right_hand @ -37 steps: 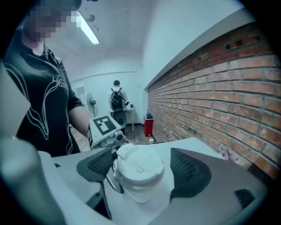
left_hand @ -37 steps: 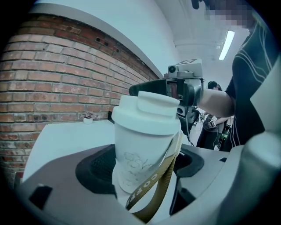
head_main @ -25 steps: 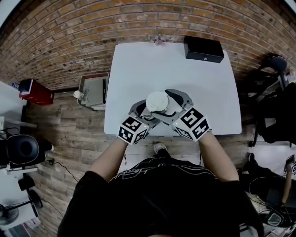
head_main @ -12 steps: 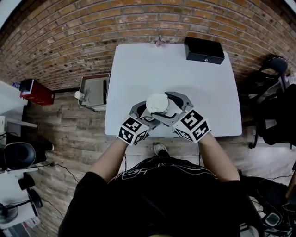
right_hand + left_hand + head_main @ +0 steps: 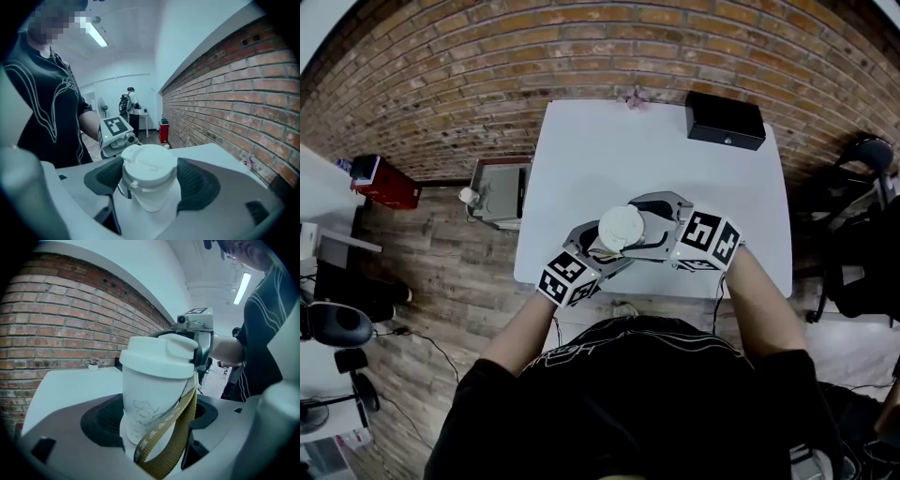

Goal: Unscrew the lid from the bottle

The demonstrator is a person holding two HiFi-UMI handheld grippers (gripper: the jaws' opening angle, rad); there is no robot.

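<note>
**Lid's still on, no twisting yet**

The white plastic bottle [image 5: 149,399], with a faint line drawing and an olive woven strap [image 5: 165,430], sits mid-frame in the head view, over the white table [image 5: 656,150]'s lower edge. The left gripper [image 5: 602,246] is clamped on its body. The right gripper [image 5: 645,228] has just been closing around the white flip-top lid [image 5: 149,164] (not quite pinched yet, I'd say). The lid looks fully seated, so all the unscrewing is left.

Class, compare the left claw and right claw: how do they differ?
Left claw clamps the bottle by its body; right claw surrounds the lid, higher up. Left claw is shut tight; right claw's jaws have just been closing, not yet tight. Both carry marker cubes.
</note>
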